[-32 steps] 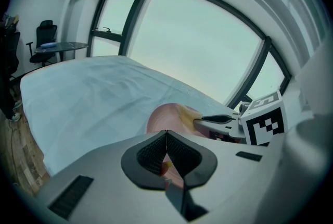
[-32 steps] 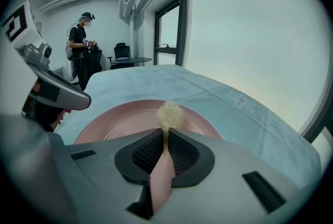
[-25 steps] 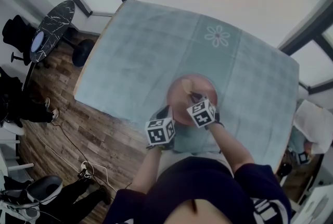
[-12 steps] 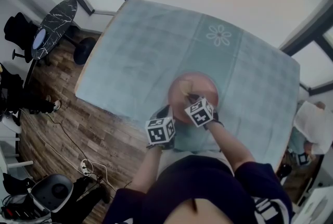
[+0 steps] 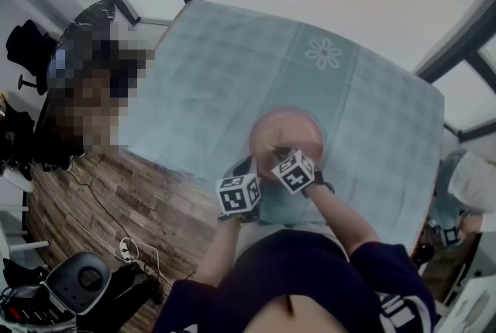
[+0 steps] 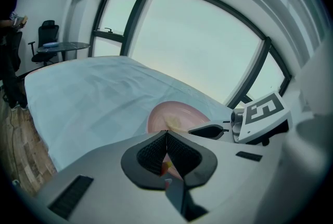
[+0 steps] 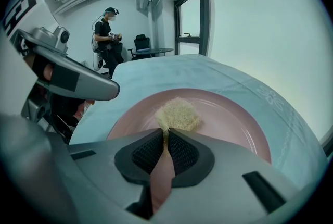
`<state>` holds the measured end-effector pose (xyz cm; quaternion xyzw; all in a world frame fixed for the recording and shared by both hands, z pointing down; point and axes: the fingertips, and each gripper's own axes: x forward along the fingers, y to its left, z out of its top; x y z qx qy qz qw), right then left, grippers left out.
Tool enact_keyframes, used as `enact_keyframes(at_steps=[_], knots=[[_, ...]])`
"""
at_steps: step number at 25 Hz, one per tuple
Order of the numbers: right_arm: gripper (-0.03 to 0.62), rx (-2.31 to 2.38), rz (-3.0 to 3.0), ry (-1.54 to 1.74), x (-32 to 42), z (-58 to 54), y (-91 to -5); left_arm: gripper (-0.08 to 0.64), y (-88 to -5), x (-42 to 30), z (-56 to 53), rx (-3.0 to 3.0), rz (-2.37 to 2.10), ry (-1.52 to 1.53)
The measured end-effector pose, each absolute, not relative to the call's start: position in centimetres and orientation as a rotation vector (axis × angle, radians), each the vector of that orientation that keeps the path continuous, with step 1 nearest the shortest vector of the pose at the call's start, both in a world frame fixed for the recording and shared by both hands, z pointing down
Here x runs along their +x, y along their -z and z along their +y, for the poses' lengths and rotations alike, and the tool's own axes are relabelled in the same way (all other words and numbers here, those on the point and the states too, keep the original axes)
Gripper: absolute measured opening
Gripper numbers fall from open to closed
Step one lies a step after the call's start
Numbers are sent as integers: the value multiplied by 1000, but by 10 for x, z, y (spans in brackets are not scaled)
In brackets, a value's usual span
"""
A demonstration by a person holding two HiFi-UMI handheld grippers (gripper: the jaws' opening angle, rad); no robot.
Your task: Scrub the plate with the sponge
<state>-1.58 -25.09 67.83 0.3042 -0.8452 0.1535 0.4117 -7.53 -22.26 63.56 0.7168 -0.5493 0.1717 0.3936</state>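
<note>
A pink plate (image 5: 298, 126) lies on the light blue tablecloth (image 5: 209, 84) near the table's front edge. My right gripper (image 5: 277, 149) reaches over the plate's near half and is shut on a beige sponge (image 7: 178, 114), which rests on the plate (image 7: 234, 119) near its middle. My left gripper (image 5: 252, 166) sits at the plate's near left rim, its jaws closed on that rim. In the left gripper view the plate (image 6: 177, 113) shows just past the left gripper (image 6: 166, 137), with the right gripper's marker cube (image 6: 263, 113) beside it.
A flower print (image 5: 324, 53) marks the cloth beyond the plate. The table's left edge (image 5: 128, 111) drops to a wooden floor. A dark round side table (image 5: 81, 33) and office chairs stand at the far left, where a person (image 7: 106, 30) stands.
My right gripper has slid the sponge slightly left and nearer across the plate. The left gripper has stayed at the rim. A person has come into view at the far left.
</note>
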Motion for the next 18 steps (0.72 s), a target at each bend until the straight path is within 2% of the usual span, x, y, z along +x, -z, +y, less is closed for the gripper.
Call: enact_keyframes(at_steps=[18], knots=[[35,608,-2079,-399,-13,-204,-681,9,-632,-75,-209,1825,-1402,-428]])
